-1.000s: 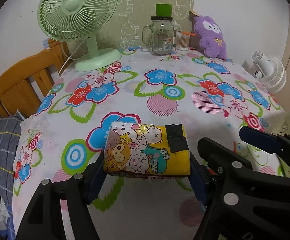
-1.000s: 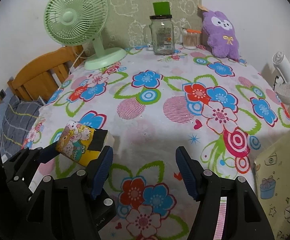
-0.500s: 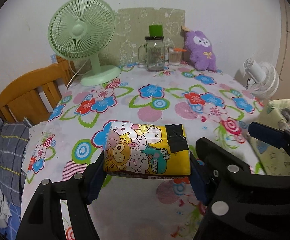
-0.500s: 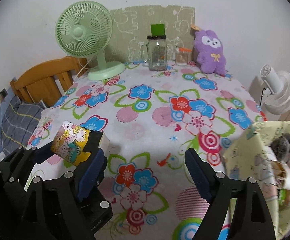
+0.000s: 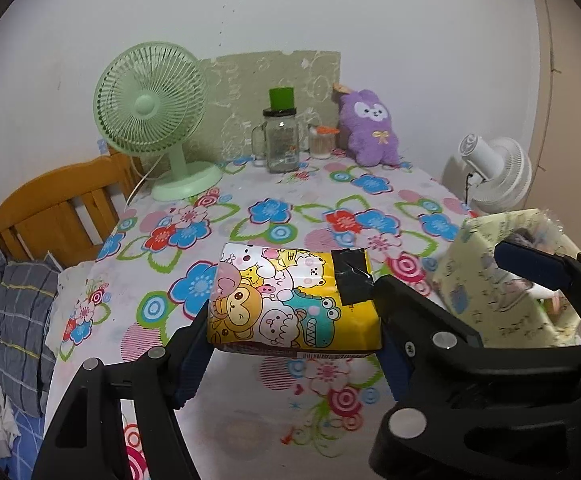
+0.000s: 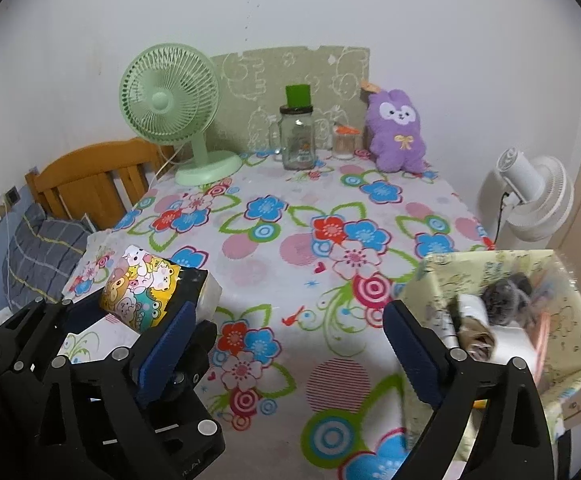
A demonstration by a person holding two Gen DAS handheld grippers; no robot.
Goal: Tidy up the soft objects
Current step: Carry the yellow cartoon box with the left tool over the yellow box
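1. White walls enclose a surface (image 6: 290,264) covered by a cloth printed with bright flowers, beside a wooden bed frame (image 6: 90,176).
2. At the far edge stand a pale green desk fan (image 6: 170,100), a glass jar with a green cap (image 6: 297,136) and a purple plush rabbit (image 6: 396,132).
3. The left gripper (image 5: 294,332) has its fingers closed on a soft yellow tissue pack printed with cartoon animals (image 5: 290,300), held above the surface.
4. The right gripper (image 6: 286,344) has its fingers spread wide, gripping nothing.
5. A pale yellow fabric storage bin (image 6: 562,320) sits at the near right edge, already holding several soft items.
6. The task looks partly done: the pack is not yet in the bin, and the plush rabbit may remain.
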